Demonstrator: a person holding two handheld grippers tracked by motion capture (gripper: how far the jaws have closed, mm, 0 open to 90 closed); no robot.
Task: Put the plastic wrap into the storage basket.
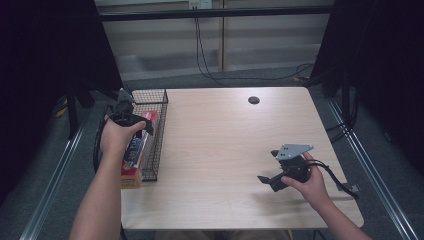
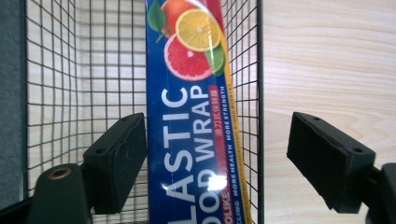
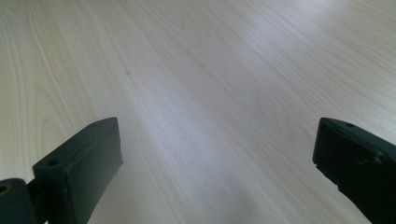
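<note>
A long blue plastic wrap box (image 2: 196, 116) with citrus fruit printed on it lies lengthwise in a black wire basket (image 2: 70, 70) at the table's left edge. In the high view the plastic wrap box (image 1: 136, 150) reaches the near end of the wire basket (image 1: 159, 131). My left gripper (image 1: 136, 122) hovers over it, open. In the left gripper view, the left gripper (image 2: 217, 154) has one jaw beside the box's edge and the other outside the basket wall, over the wood. My right gripper (image 1: 268, 166) stands open over bare table at the front right. The right gripper (image 3: 215, 163) has nothing between its jaws.
The light wooden table (image 1: 225, 135) has a small black round hole (image 1: 254, 100) near its far edge. Cables (image 1: 205, 65) trail on the grey floor behind the table. Dark curtains stand on both sides.
</note>
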